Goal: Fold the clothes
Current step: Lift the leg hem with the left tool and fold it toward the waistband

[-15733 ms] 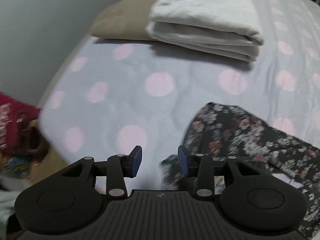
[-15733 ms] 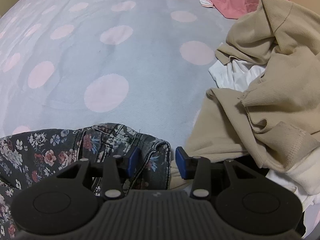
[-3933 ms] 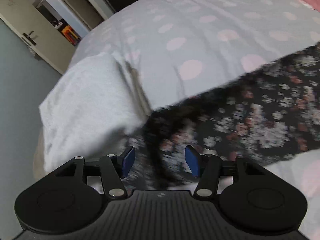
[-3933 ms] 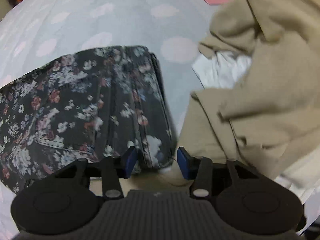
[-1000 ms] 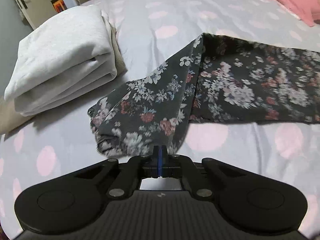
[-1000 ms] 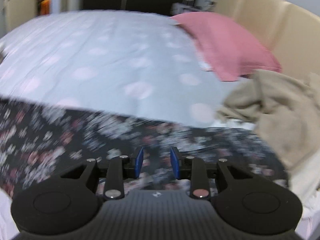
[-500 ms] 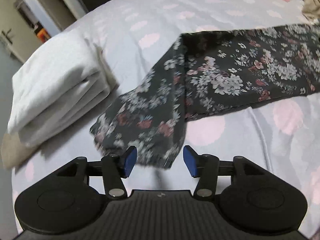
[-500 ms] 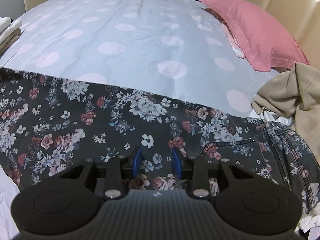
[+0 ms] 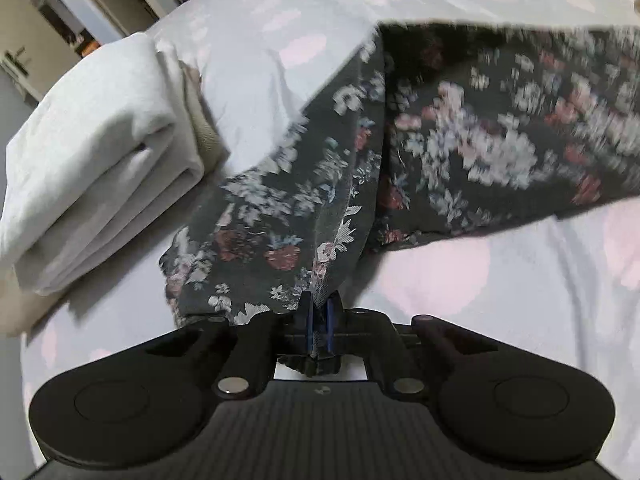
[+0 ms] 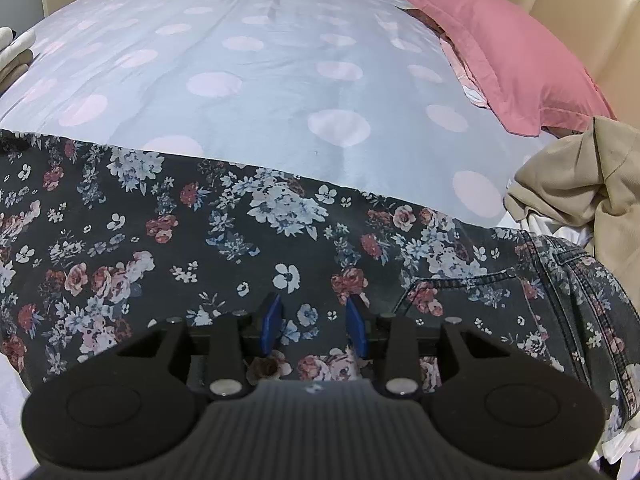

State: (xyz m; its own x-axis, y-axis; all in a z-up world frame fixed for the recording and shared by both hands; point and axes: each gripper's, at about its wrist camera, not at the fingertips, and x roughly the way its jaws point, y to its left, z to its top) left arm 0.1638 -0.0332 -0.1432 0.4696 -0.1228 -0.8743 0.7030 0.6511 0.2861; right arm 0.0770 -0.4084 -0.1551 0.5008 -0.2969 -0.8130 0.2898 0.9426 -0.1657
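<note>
Dark floral trousers [image 9: 460, 140] lie stretched across the polka-dot bed cover [image 10: 260, 60]. In the left wrist view one leg end is folded back toward me, and my left gripper [image 9: 319, 320] is shut on its hem, with cloth pinched between the blue pads. In the right wrist view the floral trousers [image 10: 240, 232] span the frame, pocket and waistband at the right. My right gripper [image 10: 314, 324] hovers low over the middle of the fabric, jaws apart, with the flat cloth beneath them and nothing pinched.
A folded white stack [image 9: 92, 152] over a beige piece sits at the left of the bed. A pink pillow [image 10: 512, 56] lies at the far right by the headboard. A heap of beige and white clothes [image 10: 580, 184] is at the right edge.
My left gripper stood open over the leg end half a second ago and has closed on its hem. The right gripper sank closer to the trousers, its jaws slightly wider.
</note>
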